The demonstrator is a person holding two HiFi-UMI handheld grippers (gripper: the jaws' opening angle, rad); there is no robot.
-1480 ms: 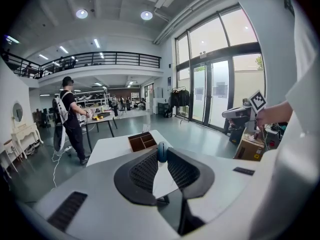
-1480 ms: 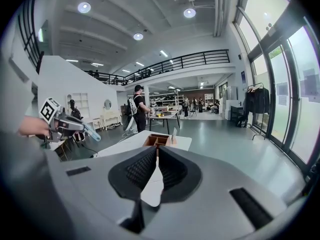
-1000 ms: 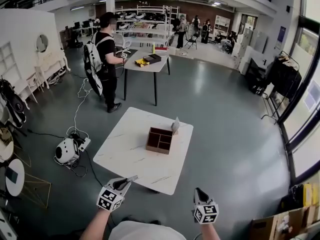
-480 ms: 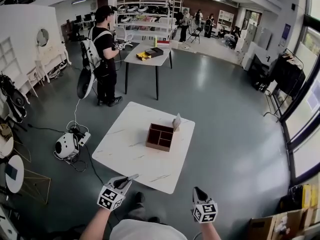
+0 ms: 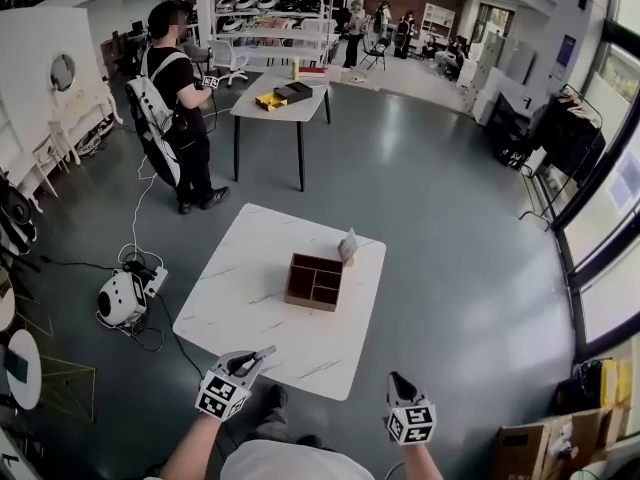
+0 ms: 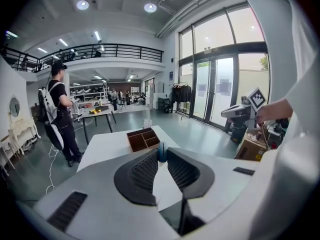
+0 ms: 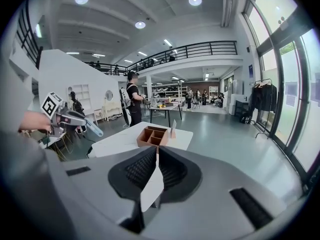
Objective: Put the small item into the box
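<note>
Since a second ago we have closed a little on the tabletop (image 5: 250,318), whose near edge now sits closer to our two tools, and the person (image 5: 175,88) in the background has slid toward the left.

Nearest to us, the left tool (image 5: 264,353) pinches one small item (image 6: 161,152), bluish and rounded, at the very tips of its jaws. It is too small for us to name a long axis. The right tool (image 5: 396,379) has its jaws pressed together with nothing between them.

Ahead lies one brown box (image 5: 314,281), open-topped and split into compartments, standing toward the far right of the tabletop. It lies forward of both tools and between them, somewhat nearer the left tool's line, and that tool already points toward it. We judge the carry to be forward and slightly right.

Just beyond the box, one small card (image 5: 348,246) stands upright.
</note>
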